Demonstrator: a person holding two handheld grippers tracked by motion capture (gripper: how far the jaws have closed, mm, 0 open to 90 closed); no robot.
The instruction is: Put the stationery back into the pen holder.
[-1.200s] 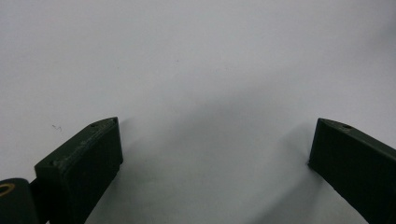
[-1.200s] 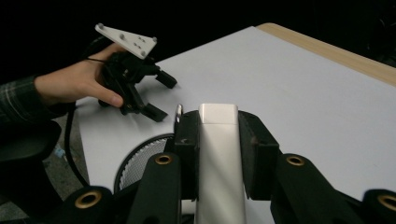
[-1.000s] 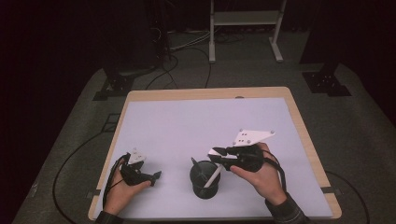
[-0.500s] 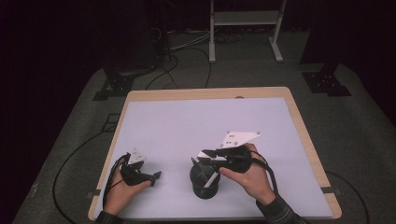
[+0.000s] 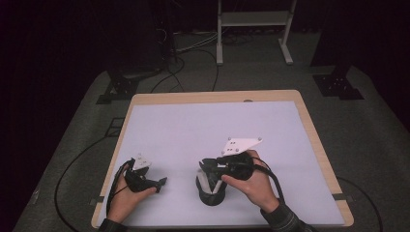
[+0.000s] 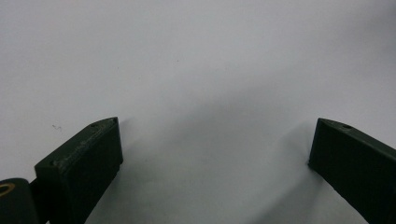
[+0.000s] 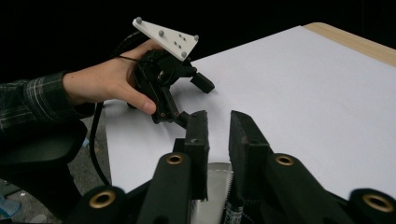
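Right gripper point(image 5: 209, 170): jaws just closing, now clenched on a pale strip rising from the black pot point(image 5: 211, 189); the right gripper view shows the strip point(image 7: 215, 179) pinched between the pads.
Black pot: at the table's point(image 5: 300, 145) near edge, about 6 o'clock.
Left gripper point(image 5: 159, 182): released, jaws wide apart over bare tabletop, at 9 o'clock from the pot, well apart.
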